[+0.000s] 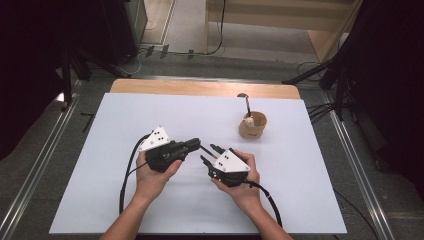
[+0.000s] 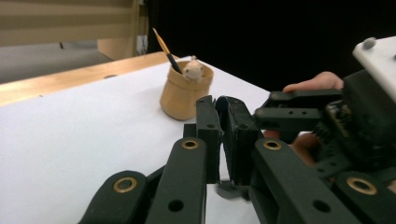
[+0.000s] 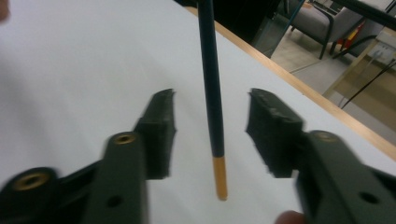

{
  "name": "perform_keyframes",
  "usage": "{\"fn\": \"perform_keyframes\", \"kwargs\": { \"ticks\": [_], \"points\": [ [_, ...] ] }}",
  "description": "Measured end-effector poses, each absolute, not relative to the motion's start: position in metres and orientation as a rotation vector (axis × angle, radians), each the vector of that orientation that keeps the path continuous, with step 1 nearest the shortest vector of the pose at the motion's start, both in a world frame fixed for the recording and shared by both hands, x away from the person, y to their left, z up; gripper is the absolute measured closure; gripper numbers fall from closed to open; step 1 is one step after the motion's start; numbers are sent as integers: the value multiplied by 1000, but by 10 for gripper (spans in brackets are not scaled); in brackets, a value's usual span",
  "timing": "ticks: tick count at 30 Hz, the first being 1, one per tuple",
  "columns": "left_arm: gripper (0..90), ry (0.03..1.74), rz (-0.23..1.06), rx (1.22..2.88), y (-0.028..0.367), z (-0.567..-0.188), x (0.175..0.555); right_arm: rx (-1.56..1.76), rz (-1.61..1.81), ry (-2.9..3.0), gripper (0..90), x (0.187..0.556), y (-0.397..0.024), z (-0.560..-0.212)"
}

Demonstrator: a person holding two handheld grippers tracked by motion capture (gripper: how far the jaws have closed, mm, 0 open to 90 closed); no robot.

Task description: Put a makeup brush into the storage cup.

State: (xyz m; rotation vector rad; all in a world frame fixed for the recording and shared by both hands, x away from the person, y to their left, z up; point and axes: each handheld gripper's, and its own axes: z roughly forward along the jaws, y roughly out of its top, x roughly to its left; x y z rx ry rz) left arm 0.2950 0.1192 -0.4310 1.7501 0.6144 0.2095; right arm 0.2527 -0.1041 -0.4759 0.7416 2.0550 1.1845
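Note:
A thin dark stick (image 1: 205, 149) with an orange end (image 3: 219, 179) spans the gap between my two grippers at the middle of the white table. My left gripper (image 1: 196, 143) is shut on its far end; in the left gripper view its jaws (image 2: 217, 100) stand pressed together. My right gripper (image 1: 207, 152) faces it from the right and is open. In the right gripper view the stick (image 3: 214, 135) hangs between the jaws (image 3: 211, 95) and touches neither pad. A person's hand holds each gripper.
A small tan cup (image 1: 252, 126) stands at the back right, holding a similar dark stick with an orange end (image 2: 164, 46) and a small pale figure (image 2: 192, 70). A white sheet (image 1: 150, 110) covers the wooden table (image 1: 200, 87). Cables trail from both grippers.

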Motion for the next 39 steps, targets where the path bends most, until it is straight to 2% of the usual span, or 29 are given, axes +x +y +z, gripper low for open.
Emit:
{"fn": "perform_keyframes", "kwargs": {
  "ticks": [1, 2, 3, 4, 5, 7, 8, 9, 10, 20, 33, 39],
  "points": [
    [869, 619, 231, 1729, 122, -430, 295, 807, 1258, 2045, 375, 251, -106, -473],
    [870, 622, 238, 1722, 123, -429, 295, 851, 1303, 2036, 332, 250, -108, -471],
    [870, 622, 238, 1722, 123, -429, 295, 851, 1303, 2036, 332, 250, -108, -471],
    [870, 624, 249, 1704, 126, -428, 295, 935, 1382, 1996, 241, 248, -111, -470],
    [870, 624, 249, 1704, 126, -428, 295, 935, 1382, 1996, 241, 248, -111, -470],
    [870, 626, 267, 1691, 128, -427, 294, 1035, 1490, 1959, 127, 244, -115, -468],
    [870, 624, 274, 1690, 129, -426, 295, 1035, 1490, 1959, 127, 244, -115, -468],
    [870, 627, 277, 1688, 129, -426, 295, 1072, 1537, 1943, 89, 243, -117, -468],
    [870, 627, 286, 1681, 129, -426, 294, 1181, 1612, 1915, 9, 241, -120, -467],
    [870, 631, 308, 1658, 130, -427, 294, 1657, 1924, 1707, 0, 236, -122, -474],
    [870, 633, 334, 1639, 130, -430, 294, 1999, 2137, 1505, 8, 248, -116, -484],
    [870, 637, 346, 1629, 131, -431, 294, 2143, 2211, 1398, 52, 254, -117, -485]
  ]
}}
